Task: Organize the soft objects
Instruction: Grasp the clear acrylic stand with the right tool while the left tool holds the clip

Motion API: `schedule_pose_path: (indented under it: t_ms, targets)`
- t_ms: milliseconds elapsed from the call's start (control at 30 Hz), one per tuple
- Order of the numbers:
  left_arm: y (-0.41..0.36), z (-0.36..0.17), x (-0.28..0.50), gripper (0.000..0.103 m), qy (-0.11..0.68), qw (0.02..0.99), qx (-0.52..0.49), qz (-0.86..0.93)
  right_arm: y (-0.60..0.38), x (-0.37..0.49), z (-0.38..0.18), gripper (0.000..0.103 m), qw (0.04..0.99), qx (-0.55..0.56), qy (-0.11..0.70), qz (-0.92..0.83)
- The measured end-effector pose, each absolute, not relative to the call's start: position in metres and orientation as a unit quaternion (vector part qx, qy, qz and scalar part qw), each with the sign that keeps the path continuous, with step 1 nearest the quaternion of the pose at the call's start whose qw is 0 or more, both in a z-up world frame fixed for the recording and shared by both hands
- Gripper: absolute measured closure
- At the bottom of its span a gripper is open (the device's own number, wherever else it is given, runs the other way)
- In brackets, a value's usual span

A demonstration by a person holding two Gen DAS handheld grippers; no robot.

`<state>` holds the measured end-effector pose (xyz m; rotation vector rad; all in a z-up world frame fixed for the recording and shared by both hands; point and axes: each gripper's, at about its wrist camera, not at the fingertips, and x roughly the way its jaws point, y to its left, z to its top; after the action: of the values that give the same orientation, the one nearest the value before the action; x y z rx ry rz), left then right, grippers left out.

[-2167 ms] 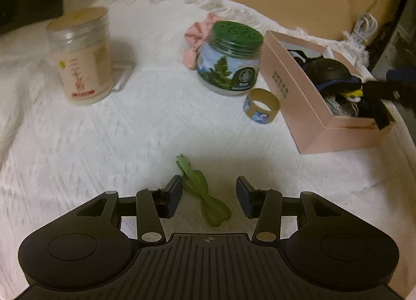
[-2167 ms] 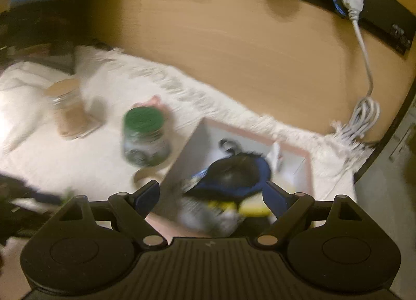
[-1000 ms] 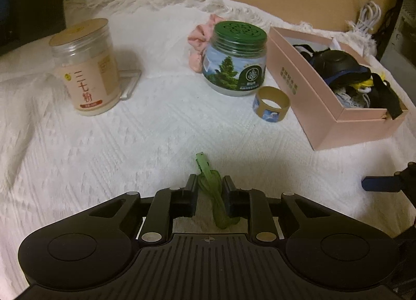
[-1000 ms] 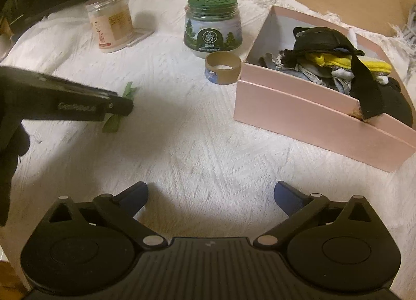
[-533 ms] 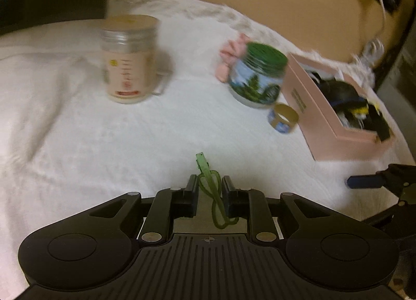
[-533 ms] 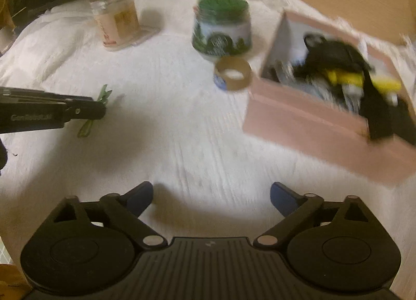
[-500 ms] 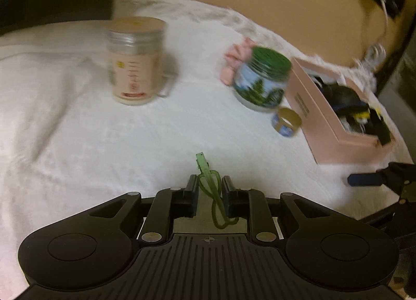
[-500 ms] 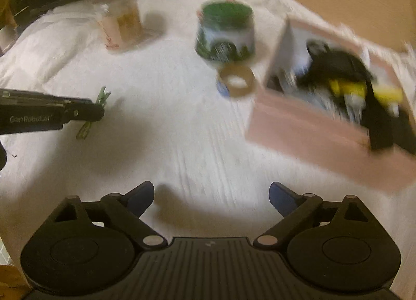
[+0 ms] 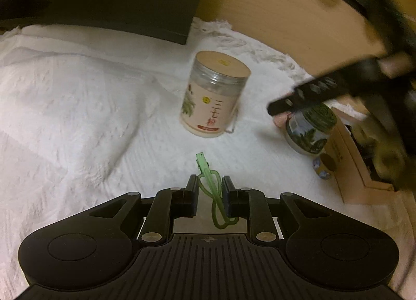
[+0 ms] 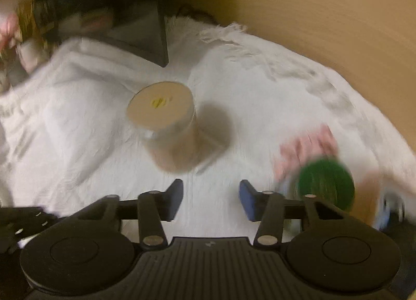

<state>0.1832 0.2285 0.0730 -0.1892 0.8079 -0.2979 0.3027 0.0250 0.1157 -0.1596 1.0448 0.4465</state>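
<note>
Left tool [image 9: 209, 191] grips green band [image 9: 214, 196], near side of jar [image 9: 214, 94]. Right tool [image 10: 211, 200] closing, empty. Next: carry band to box [image 9: 356, 159].

The right gripper [image 10: 211, 200] has swung left across the cloth [image 10: 91, 123] — it was over the pink box, now it is near the tall jar [image 10: 169, 128]. Its jaws were wide and are closing on nothing. The left gripper [image 9: 209, 197] has lifted the green band [image 9: 212, 193] up.
</note>
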Motion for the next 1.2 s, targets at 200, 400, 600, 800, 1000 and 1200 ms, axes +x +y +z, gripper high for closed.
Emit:
schedule_pose_path:
  t_ms: [200,400,600,800,1000,1200]
  targets:
    - [0.239,0.068,0.183,0.081,0.393,0.901,-0.114,-0.146,0.023,0.368,0.090,0.074,0.801,-0.072,0.545,0.236]
    - [0.245,0.062,0.189,0.081,0.402,0.897,-0.127,-0.134,0.026,0.406,0.071,0.074,0.783,-0.029,0.567,0.254]
    - [0.240,0.056,0.192,0.081,0.412,0.892,-0.130,-0.129,0.045,0.412,0.051,0.074,0.763,-0.037,0.589,0.263]
    - [0.239,0.057,0.196,0.081,0.414,0.893,-0.128,-0.124,0.054,0.402,0.049,0.078,0.762,-0.071,0.598,0.239]
    - [0.230,0.058,0.200,0.081,0.417,0.890,-0.121,-0.140,0.036,0.387,0.056,0.096,0.768,-0.057,0.595,0.230]
    - [0.213,0.078,0.213,0.081,0.404,0.895,-0.089,-0.168,0.015,0.362,0.102,0.102,0.789,-0.040,0.567,0.233]
